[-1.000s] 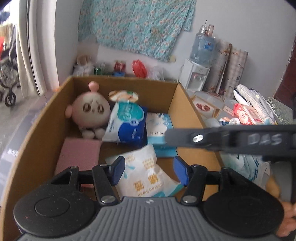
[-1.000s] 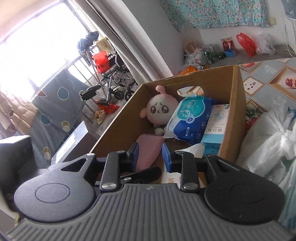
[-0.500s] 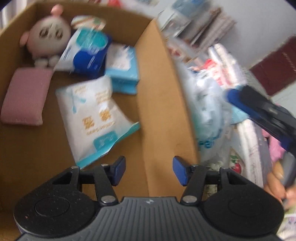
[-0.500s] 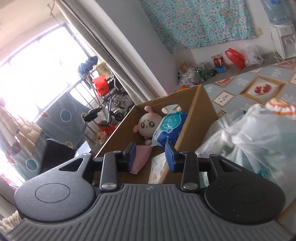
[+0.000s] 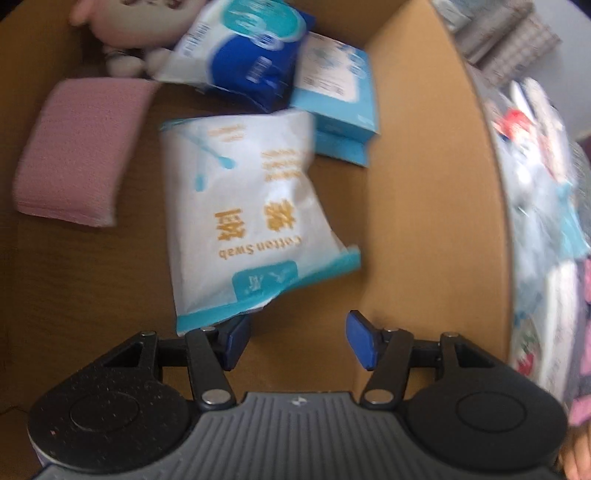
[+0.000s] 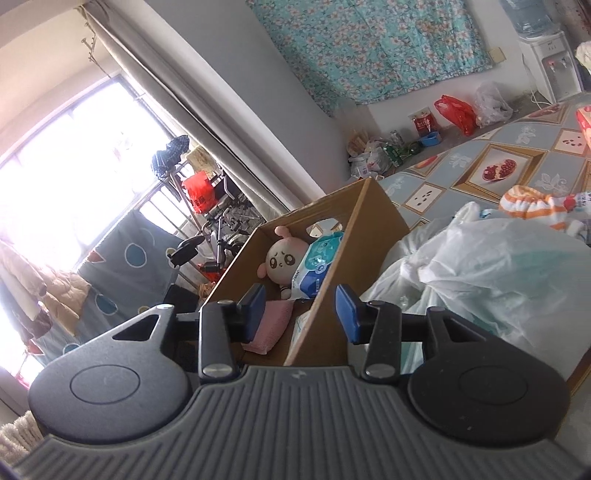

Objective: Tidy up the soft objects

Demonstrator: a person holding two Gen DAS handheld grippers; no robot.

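My left gripper (image 5: 297, 339) points down into a cardboard box (image 5: 424, 206). Its jaws are opening slightly, with nothing between them. Its left finger sits under the near corner of a white cotton swab bag (image 5: 243, 206). A pink folded towel (image 5: 77, 147), a blue wipes pack (image 5: 240, 51), a light blue carton (image 5: 336, 85) and a pink plush doll (image 5: 122, 22) also lie in the box. My right gripper (image 6: 301, 314) hangs outside the box (image 6: 369, 229). Its jaws are opening and empty. Beyond it are the doll (image 6: 282, 258) and the towel (image 6: 273, 325).
A crumpled white plastic bag (image 6: 498, 266) lies right of the box, with an orange striped knit piece (image 6: 532, 203) behind it, on a patterned cloth surface (image 6: 480, 155). More packets (image 5: 535, 129) lie outside the box's right wall. A window and clutter stand at the left.
My left gripper has tipped downward and sunk into the box, nearing the cotton swab bag. My right gripper has drawn back from the box, widened its jaws and left the left view.
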